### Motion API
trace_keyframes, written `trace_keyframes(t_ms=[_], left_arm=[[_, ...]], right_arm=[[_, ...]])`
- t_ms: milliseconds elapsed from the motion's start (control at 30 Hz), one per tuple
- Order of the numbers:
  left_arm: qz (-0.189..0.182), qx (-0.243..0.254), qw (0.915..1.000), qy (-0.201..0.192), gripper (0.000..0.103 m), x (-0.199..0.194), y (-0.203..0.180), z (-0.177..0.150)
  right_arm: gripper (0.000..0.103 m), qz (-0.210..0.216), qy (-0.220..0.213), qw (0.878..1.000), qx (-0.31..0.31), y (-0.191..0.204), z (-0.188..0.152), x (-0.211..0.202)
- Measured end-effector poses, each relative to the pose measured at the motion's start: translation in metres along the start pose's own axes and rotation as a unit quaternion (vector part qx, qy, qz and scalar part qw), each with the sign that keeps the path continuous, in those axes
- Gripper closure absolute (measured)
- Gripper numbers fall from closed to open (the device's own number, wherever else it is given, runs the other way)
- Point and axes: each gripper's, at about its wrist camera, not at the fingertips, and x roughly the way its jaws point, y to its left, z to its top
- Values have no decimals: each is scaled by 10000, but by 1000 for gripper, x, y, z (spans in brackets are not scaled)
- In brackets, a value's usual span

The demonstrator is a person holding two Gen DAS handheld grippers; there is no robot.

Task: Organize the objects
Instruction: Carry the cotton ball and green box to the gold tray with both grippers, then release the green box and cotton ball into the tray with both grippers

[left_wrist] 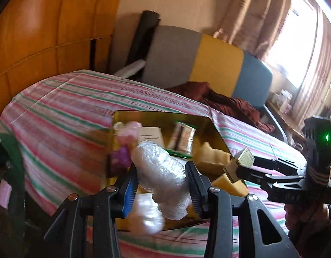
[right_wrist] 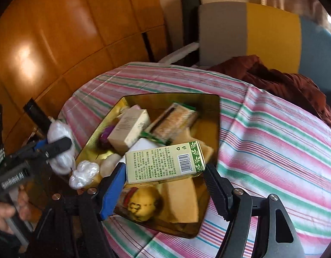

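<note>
Clenched in the left gripper (left_wrist: 163, 185), nearest the lens: a clear crinkled plastic bundle (left_wrist: 163, 172), squeezed between the jaws and hanging over the near left part of the gold tin (right_wrist: 217, 116). Seen from the right wrist view, same bundle at the far left, outside the tin's left rim, with a second white plastic wad (right_wrist: 83, 174) lying at the near left corner. Further right, inside the tin: purple item (right_wrist: 106, 134), pale carton (right_wrist: 131, 129), green-edged packet (right_wrist: 176, 119), yellow ball with dark markings (right_wrist: 141, 204), tan wedge of sponge or card (right_wrist: 180, 197). Right of that, held by the right gripper (right_wrist: 165, 182): a green-and-cream box with a barcode (right_wrist: 165, 161), gripped across its ends, lengthwise and roughly level, above the tin's near middle. Striped bedspread (right_wrist: 273, 150) under everything, maroon cloth (right_wrist: 283, 81) and a grey, yellow and blue headboard (right_wrist: 251, 32) beyond to the right. Judged step: carrying both items in for deposit, neither set down yet. Next move likely calls for lowering each into a free gap, box toward the near right where the sponge leaves room, bundle toward the left corner, then releasing without knocking the stacked cartons; motion blur makes exact clearances hard to call.
</note>
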Motion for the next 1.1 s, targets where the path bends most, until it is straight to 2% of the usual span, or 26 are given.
trace_keyframes(t_ms=[167, 533, 700, 900, 1100], left_arm=[[-108, -182, 9998, 4, 60, 0, 15, -2], [-390, 96, 9989, 231, 60, 24, -12, 2], [-293, 274, 9986, 354, 59, 44, -26, 5], [-208, 272, 9970, 697, 60, 68, -29, 1], [-114, 190, 9952, 954, 59, 98, -32, 2]], right_arm=[[30, 33, 93, 9998, -154, 11, 2, 12], [30, -44, 168, 9998, -121, 7, 0, 20], [30, -192, 191, 9996, -72, 0, 4, 27], [30, -251, 327, 9990, -174, -3, 5, 39], [30, -462, 487, 9977, 118, -21, 5, 62]])
